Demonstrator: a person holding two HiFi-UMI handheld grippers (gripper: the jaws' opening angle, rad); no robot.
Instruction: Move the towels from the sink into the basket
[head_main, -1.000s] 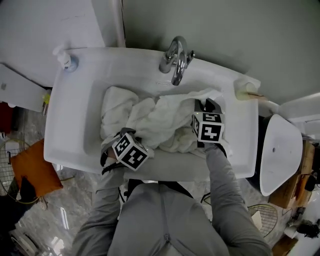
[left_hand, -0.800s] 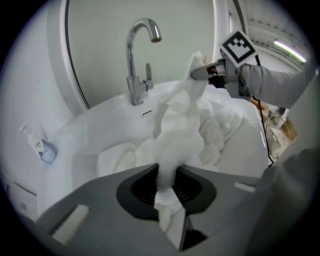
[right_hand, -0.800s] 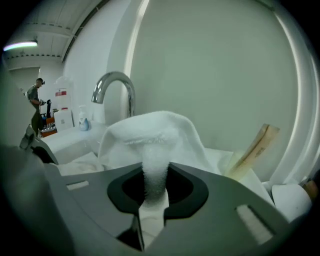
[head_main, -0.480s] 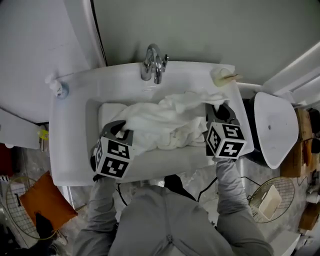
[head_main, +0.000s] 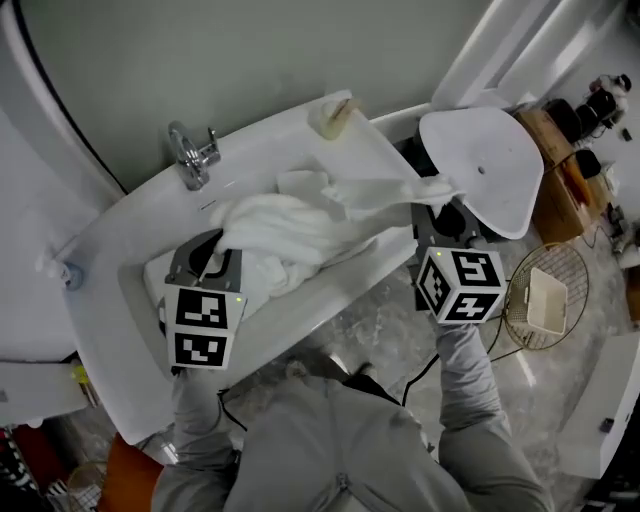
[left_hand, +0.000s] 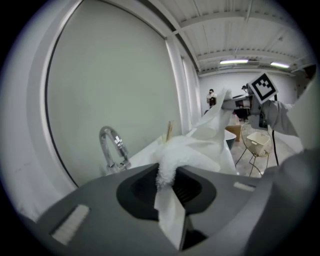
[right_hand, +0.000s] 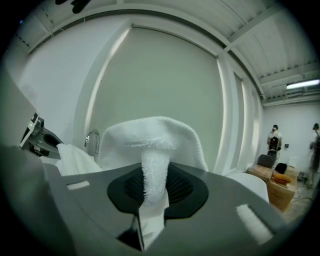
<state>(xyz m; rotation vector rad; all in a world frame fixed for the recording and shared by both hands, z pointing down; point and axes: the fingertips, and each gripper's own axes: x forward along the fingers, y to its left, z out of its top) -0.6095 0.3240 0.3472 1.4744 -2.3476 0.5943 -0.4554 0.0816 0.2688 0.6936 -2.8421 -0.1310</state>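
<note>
White terry towel (head_main: 300, 225): one bunched, creased mass slung across the white ceramic sink (head_main: 110, 300). The bulk is over the basin, and one flap is pulled taut past the sink's right end. Can't tell if it's one towel or several.

My left claw (left_hand: 167, 176) is clenched on a twisted fold at the towel's left end, with a flat tail hanging out below the jaws. My right claw (right_hand: 154, 186) is clenched on the taut flap, out beyond the sink's right front corner. The pile is squeezed thin between the jaws and the towel humps up above them.

Head view gives the full span between the claws but not the pinch points. It also shows the round wire basket (head_main: 545, 300) on the floor, well apart from the sink, right of my right claw. Left gripper view catches the chrome tap (left_hand: 114, 150) and that basket. Right gripper view is mostly towel, with the tap at its left edge.
</note>
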